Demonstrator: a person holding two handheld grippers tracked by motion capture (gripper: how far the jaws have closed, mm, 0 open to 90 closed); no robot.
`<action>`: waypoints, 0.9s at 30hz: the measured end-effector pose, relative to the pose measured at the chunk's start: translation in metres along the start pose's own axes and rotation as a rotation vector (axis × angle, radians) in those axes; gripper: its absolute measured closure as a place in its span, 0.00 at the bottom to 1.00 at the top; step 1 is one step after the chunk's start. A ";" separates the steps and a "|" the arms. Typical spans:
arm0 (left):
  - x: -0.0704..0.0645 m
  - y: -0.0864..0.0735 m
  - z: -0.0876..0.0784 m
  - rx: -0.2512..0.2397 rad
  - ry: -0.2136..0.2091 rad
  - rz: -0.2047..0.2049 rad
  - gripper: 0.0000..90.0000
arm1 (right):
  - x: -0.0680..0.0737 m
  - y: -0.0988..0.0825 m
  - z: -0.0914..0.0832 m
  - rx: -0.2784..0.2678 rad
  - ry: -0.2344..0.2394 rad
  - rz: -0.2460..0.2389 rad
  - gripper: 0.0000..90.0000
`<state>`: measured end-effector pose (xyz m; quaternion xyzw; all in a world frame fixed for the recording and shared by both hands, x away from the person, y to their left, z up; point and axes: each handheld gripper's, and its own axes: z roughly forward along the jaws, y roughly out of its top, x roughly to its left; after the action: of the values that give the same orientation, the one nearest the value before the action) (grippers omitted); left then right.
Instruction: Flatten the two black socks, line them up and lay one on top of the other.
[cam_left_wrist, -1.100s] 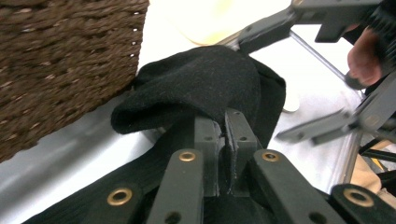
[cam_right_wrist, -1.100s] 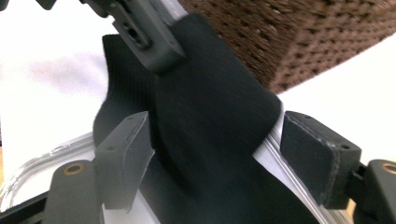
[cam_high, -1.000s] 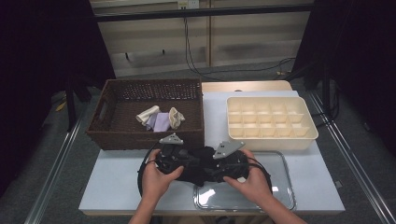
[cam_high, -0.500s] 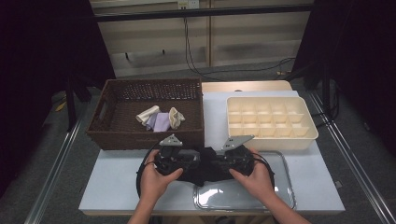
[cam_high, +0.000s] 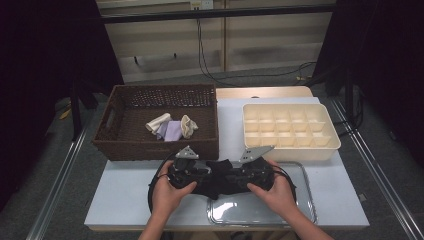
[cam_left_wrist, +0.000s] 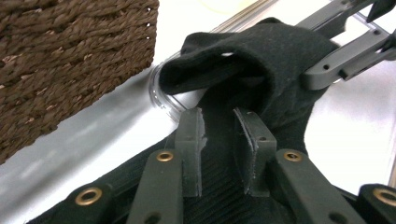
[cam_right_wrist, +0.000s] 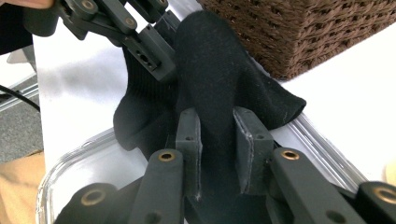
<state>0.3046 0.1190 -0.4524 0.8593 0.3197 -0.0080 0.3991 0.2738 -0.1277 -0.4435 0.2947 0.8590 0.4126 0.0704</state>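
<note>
Both grippers are working one black sock (cam_high: 220, 181), which hangs between them just above the near edge of the table (cam_high: 125, 200), over the left end of a clear tray (cam_high: 300, 210). In the left gripper view the left gripper (cam_left_wrist: 219, 140) has its jaws clamped on a ribbed stretch of the sock, with the cloth bunched into a loose fold beyond them; its jaws have just closed a little further on the fabric. In the right gripper view the right gripper (cam_right_wrist: 218, 140) pinches another fold of the same sock, the cloth rising in a hump past its pads; its jaws have just eased open slightly, yet the sock sits pressed between them. The step in hand looks like folding or rolling the sock, the two ends drawn close together. The next move probably calls for one gripper to keep its hold while the other tucks or turns the cloth, then for a carry to a container; a loose pinch could let the fold fall open. The brown woven basket (cam_high: 120, 145) at the far left holds a few rolled light-coloured socks (cam_high: 172, 127), pale and lilac, lying close together near its middle. The cream divided box (cam_high: 330, 145) at the far right has all its compartments bare. The tray holds nothing that can be made out except the sock's hanging end above it.
</note>
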 end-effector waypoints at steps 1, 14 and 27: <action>0.000 0.000 0.001 0.005 -0.002 0.001 0.80 | 0.000 0.000 -0.001 0.000 0.003 0.008 0.82; -0.011 0.003 0.010 -0.005 -0.080 0.009 0.72 | 0.000 -0.004 0.013 0.022 0.007 0.030 0.75; -0.005 0.001 0.007 0.033 -0.078 -0.039 0.96 | -0.005 -0.003 0.004 -0.021 0.015 0.073 0.83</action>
<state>0.3030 0.1114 -0.4549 0.8584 0.3203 -0.0547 0.3970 0.2779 -0.1294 -0.4490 0.3219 0.8439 0.4260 0.0520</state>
